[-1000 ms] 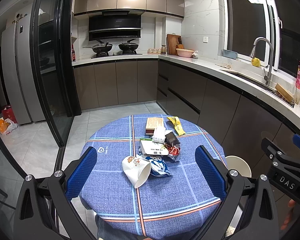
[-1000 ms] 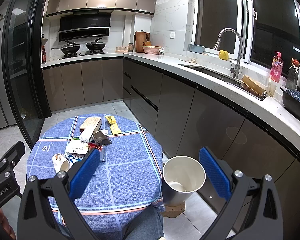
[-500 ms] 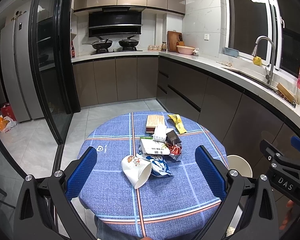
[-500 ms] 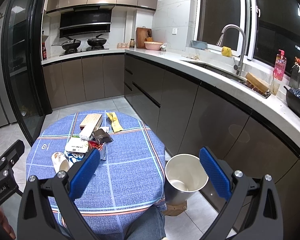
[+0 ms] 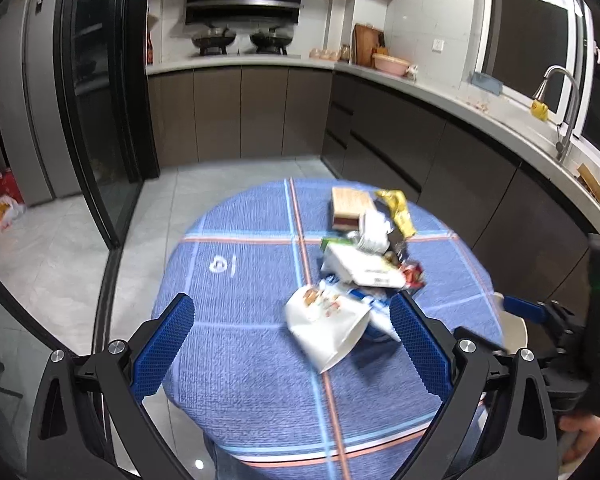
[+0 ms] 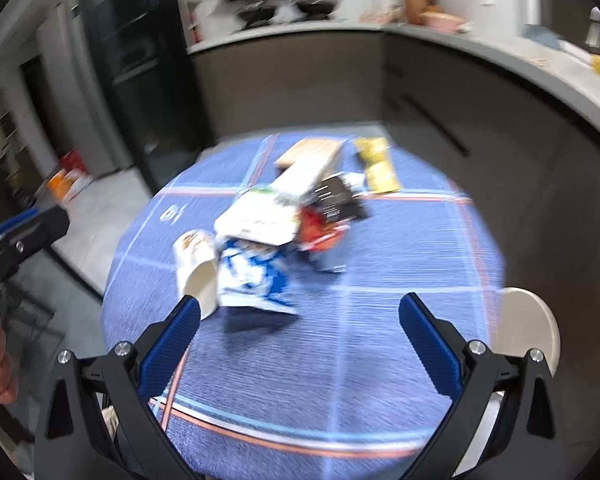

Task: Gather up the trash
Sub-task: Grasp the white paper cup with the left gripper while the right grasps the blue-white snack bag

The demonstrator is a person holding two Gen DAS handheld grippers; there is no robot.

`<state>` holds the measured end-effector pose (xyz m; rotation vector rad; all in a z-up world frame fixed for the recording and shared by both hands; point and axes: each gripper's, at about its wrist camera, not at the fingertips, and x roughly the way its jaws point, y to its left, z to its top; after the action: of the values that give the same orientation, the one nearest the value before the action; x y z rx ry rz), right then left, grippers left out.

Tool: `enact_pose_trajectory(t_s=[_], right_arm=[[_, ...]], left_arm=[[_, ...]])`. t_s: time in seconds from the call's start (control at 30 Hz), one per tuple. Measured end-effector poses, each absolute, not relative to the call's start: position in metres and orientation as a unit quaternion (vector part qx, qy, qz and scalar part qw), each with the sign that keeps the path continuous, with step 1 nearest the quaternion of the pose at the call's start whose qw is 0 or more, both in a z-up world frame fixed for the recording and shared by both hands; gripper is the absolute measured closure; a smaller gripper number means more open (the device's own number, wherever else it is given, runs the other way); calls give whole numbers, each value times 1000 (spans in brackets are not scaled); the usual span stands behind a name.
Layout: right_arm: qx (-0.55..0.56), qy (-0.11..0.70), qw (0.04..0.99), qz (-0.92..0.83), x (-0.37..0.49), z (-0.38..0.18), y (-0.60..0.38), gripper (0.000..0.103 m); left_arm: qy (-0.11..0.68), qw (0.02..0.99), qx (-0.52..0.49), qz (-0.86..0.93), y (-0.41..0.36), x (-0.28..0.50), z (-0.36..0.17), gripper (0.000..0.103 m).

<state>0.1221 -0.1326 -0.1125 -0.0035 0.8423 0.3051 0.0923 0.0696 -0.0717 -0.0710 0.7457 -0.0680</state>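
A heap of trash sits on the far right part of a round table covered with a blue checked cloth (image 5: 236, 364). Nearest the cameras lies a tipped white paper cup (image 5: 326, 326) with a printed side, its mouth turned toward the near edge. Against it rests a crumpled blue-and-white wrapper (image 6: 252, 276), and over that lies a flat white carton (image 5: 360, 266). A red wrapper (image 6: 320, 226) and a dark packet (image 6: 338, 198) lie just beside the carton. Farther back are a tan cardboard box (image 5: 350, 206) and a yellow wrapper (image 5: 398, 208).

The left gripper (image 5: 292, 346) hangs over the near side of the table with its blue-padded jaws spread wide and nothing between them; the cup lies just ahead of its right finger. The right gripper (image 6: 300, 346) is likewise spread wide and empty, and the cup's mouth shows just beyond its left finger. The right wrist view is blurred.

A white bin (image 6: 530, 332) stands just beside the table's right edge, below the tabletop. Beyond lie grey floor tiles, dark cabinets under a pale countertop (image 5: 440, 94), a hob with two pans and a sink tap (image 5: 560, 108)
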Motion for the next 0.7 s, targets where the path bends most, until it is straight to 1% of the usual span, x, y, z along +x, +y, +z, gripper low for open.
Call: enact_pose_trajectory(t_s=[0.1, 0.17, 0.2, 0.23, 0.27, 0.3, 0.37, 0.4, 0.43, 0.47, 0.5, 0.57, 0.63, 0.7], right_arm=[[-20, 436, 881, 183, 143, -140, -107, 3], [-42, 446, 877, 175, 151, -152, -94, 4], [-45, 452, 873, 179, 155, -158, -89, 8], [-46, 454, 871, 181, 158, -163, -85, 17], [-51, 456, 870, 181, 160, -166, -83, 19], [-60, 455, 869, 182, 163, -170, -78, 20], [-71, 448, 871, 187, 165, -172, -73, 22], [-72, 444, 872, 192, 166, -173, -71, 29], [-73, 445, 872, 192, 168, -174, -70, 57], [-70, 449, 869, 195, 169, -175, -71, 73], [-66, 455, 866, 196, 170, -177, -74, 74], [-55, 457, 865, 202, 165, -173, -84, 78], [-46, 456, 865, 205, 160, -167, -91, 81], [-38, 460, 863, 204, 158, -166, -97, 82]], left_arm=[[398, 915, -58, -44, 82, 100, -88, 9], [409, 909, -59, -56, 86, 102, -95, 9], [413, 907, -49, -63, 84, 103, -99, 9], [416, 906, -35, -72, 81, 104, -104, 9], [419, 904, -28, -79, 79, 104, -108, 10], [423, 901, -22, -89, 76, 104, -112, 14], [435, 893, -19, -114, 69, 108, -122, 19], [440, 889, -22, -123, 66, 110, -127, 21], [443, 887, -23, -126, 64, 113, -130, 23], [451, 882, -26, -132, 61, 118, -137, 29], [457, 879, -30, -136, 60, 121, -141, 36], [469, 871, -41, -140, 56, 131, -153, 41], [474, 868, -46, -139, 51, 138, -163, 42], [474, 868, -46, -137, 44, 142, -168, 41]])
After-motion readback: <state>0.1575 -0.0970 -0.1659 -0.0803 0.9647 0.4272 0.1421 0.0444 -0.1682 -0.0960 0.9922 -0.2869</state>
